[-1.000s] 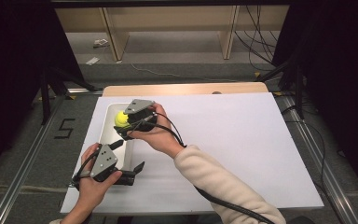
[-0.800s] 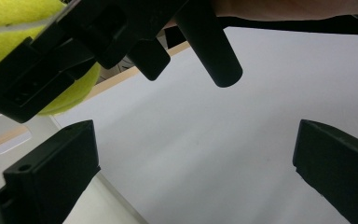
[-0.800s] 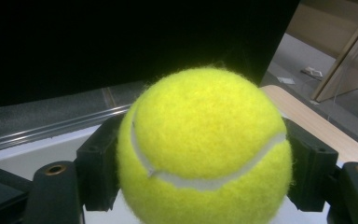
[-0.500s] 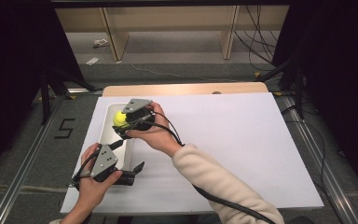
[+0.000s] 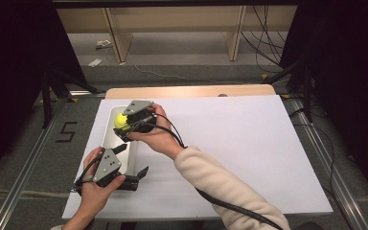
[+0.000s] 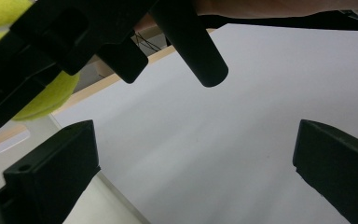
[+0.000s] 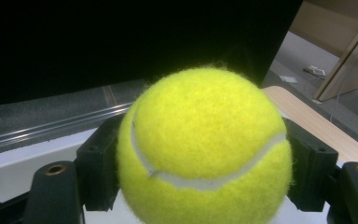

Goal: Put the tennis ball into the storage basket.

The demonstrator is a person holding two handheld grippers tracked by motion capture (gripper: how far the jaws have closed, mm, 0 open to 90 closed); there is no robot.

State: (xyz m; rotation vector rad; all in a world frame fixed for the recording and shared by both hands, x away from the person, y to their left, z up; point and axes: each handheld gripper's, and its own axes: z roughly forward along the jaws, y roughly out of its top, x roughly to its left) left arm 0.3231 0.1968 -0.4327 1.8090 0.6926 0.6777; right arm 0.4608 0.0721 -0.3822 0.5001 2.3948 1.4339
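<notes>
A yellow tennis ball [image 5: 120,119] is clamped between the black jaws of my right gripper [image 5: 120,125], held just above the far part of a long white tray [image 5: 127,162]. Seen from the right gripper view, the ball [image 7: 205,149] sits squeezed from both sides by the right gripper [image 7: 205,179]. My left gripper [image 5: 130,160] rests at the tray's near end, open, one jaw over the tray and one beyond its right rim. Nothing lies between the spread jaws of the left gripper [image 6: 191,182]; above them hang the ball [image 6: 46,98] and the right gripper [image 6: 51,46].
A large white sheet [image 5: 230,143] covers the table; its wooden far edge [image 5: 191,91] shows beyond. Wooden shelf legs [image 5: 112,33] and cables [image 5: 263,28] stand on the floor behind. Metal rails [image 5: 28,158] run along both sides.
The right gripper with the ball has edged slightly left over the tray. The left gripper has stayed where it was.
</notes>
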